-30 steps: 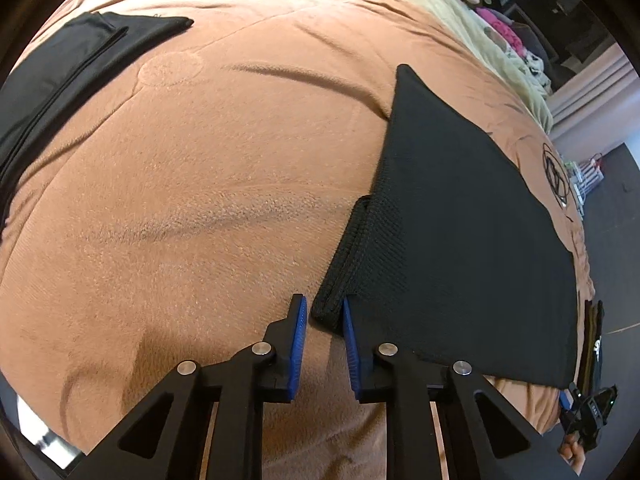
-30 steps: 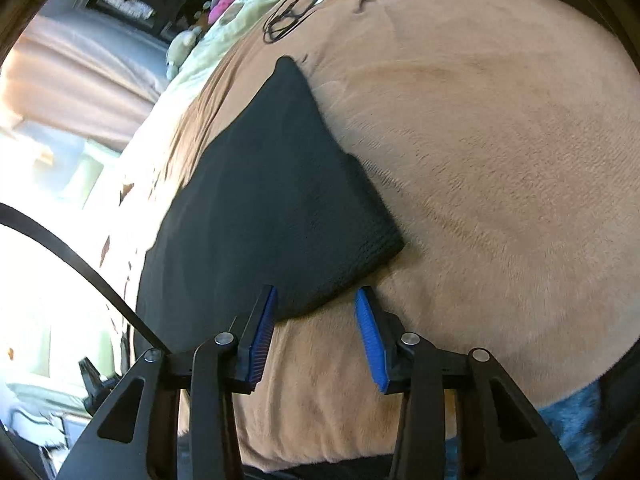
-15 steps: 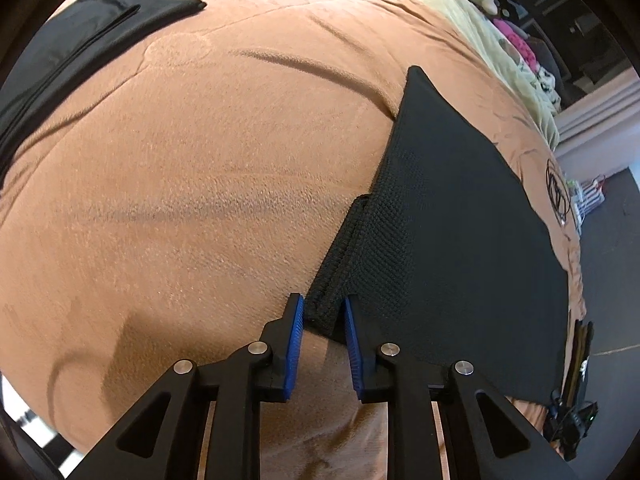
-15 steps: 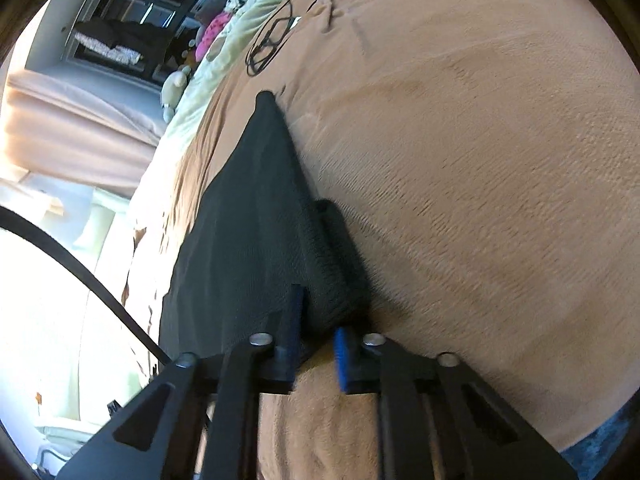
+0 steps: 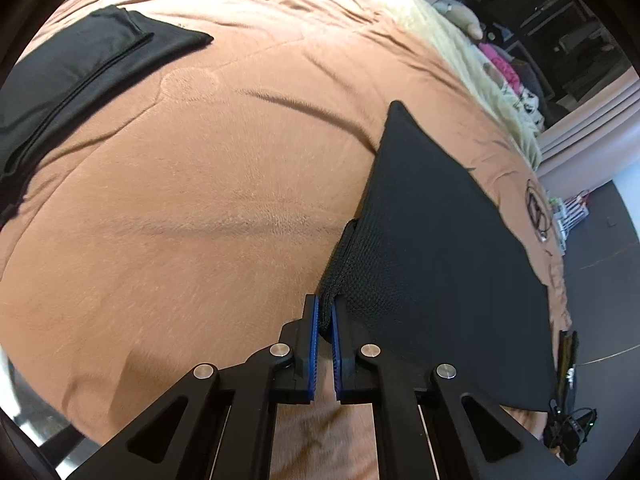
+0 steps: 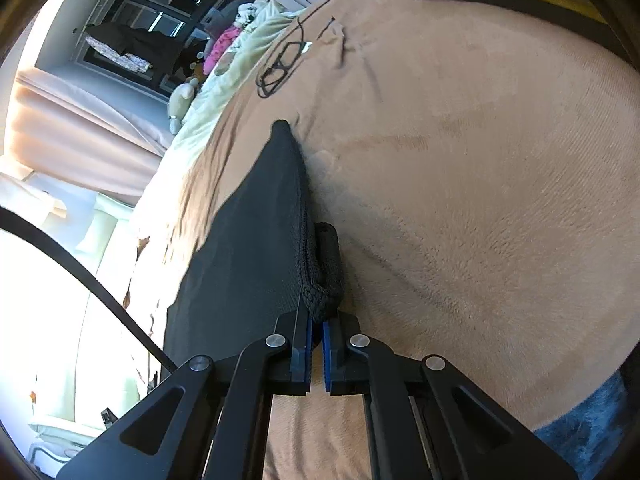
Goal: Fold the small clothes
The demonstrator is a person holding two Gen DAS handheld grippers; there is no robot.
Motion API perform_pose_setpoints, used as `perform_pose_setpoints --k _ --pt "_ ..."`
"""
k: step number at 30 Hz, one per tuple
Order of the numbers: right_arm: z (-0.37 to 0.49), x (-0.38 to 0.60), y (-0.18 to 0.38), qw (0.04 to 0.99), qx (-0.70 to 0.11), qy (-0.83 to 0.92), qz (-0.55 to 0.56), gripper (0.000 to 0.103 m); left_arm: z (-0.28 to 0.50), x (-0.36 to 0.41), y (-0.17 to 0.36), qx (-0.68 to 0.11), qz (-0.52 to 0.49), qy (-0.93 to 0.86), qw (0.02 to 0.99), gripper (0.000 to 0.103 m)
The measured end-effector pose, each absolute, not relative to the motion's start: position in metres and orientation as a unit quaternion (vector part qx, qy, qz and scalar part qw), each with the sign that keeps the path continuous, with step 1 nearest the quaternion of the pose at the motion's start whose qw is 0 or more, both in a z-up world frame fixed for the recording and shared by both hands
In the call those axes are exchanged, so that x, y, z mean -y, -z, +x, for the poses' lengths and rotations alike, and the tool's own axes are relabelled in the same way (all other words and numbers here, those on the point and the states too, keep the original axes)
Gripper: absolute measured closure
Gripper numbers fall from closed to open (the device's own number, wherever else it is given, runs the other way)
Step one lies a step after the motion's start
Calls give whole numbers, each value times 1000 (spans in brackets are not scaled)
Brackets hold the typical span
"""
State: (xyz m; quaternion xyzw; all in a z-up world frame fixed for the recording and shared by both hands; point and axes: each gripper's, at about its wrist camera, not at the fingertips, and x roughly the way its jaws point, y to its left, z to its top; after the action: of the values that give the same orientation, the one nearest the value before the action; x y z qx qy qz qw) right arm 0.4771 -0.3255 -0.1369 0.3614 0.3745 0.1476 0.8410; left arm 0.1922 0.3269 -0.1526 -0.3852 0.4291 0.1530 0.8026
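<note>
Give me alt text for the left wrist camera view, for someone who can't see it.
The left gripper is shut on the near corner of a black mesh garment lying flat on a tan fleece blanket. Another dark folded garment lies at the upper left.

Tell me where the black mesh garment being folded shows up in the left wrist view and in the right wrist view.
Left wrist view: the black mesh garment fills the right half, its near corner pinched in the left tool.
Right wrist view: it runs up the centre-left, its corner pinched in the right tool.
Shared landmark: the looped black cable on the brown blanket.
</note>
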Motion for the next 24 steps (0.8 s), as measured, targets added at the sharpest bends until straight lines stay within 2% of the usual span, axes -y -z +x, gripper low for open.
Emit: perform_pose_setpoints --k 19,24 --pt "438 343 128 845 -368 -162 351 103 123 -312 146 -396 -411 -127 811 97" --pt "441 347 120 833 -401 -137 357 101 122 -310 145 -399 -418 -113 808 96"
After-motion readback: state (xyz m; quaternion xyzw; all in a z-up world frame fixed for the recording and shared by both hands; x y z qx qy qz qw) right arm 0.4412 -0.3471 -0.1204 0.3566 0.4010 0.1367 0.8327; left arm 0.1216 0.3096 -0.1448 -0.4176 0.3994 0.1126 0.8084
